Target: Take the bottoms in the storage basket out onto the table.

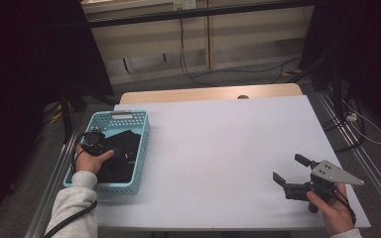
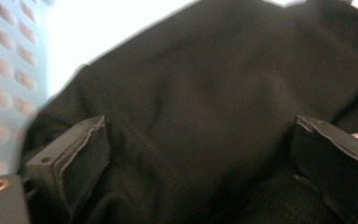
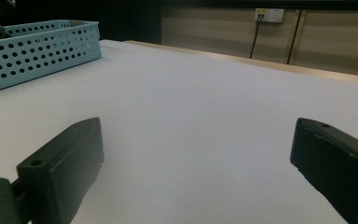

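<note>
With the left gripper [image 1: 95,144] poised, jaws apart, over the black cloth [image 2: 205,107] inside the blue basket [image 1: 138,148], closing could snag only a fold, while the right gripper [image 1: 291,173] rests open-jawed on the tabletop [image 1: 218,144], well away from the basket.

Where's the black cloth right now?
The black cloth lies inside the blue basket at the table's left side in the high view, with the left hand-held gripper open right over it.
</note>
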Available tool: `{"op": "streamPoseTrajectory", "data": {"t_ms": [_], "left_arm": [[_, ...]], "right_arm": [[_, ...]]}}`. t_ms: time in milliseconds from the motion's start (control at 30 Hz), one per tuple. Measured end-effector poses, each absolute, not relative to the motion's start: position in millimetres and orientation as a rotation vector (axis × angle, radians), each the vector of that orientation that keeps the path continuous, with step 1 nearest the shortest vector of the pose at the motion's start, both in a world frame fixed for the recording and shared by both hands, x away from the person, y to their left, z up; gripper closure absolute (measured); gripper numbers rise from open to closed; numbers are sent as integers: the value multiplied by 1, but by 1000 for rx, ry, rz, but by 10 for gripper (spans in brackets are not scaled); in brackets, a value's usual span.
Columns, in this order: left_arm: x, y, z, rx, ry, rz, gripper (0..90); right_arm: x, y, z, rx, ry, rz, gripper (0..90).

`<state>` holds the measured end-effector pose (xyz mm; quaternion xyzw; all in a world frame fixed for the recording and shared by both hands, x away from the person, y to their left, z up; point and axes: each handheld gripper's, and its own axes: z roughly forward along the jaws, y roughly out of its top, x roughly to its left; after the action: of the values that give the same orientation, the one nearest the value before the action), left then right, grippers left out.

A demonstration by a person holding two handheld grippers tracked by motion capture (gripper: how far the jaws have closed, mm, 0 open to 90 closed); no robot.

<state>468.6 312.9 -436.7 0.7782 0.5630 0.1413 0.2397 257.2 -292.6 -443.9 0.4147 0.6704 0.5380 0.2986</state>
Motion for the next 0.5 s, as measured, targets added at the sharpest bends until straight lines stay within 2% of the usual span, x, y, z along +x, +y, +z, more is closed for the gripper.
{"op": "streamPoseTrajectory", "data": {"t_ms": [200, 300, 333, 400, 433, 500], "left_arm": [[468, 307, -444, 2136, 1561, 417, 59], [469, 302, -442, 2125, 1591, 390, 159], [469, 302, -439, 2145, 1592, 385, 230], [469, 300, -435, 2125, 1590, 396, 493], [470, 298, -435, 2121, 1572, 411, 573], [471, 297, -435, 2124, 1562, 418, 654]], "right_arm": [[257, -293, -444, 1094, 1783, 1431, 18], [257, -293, -444, 1094, 1783, 1431, 18], [256, -293, -444, 1094, 1783, 1430, 18], [256, -293, -444, 1093, 1782, 1431, 18], [256, -293, -443, 1094, 1781, 1432, 18], [256, -293, -443, 1093, 1783, 1431, 18]]}}
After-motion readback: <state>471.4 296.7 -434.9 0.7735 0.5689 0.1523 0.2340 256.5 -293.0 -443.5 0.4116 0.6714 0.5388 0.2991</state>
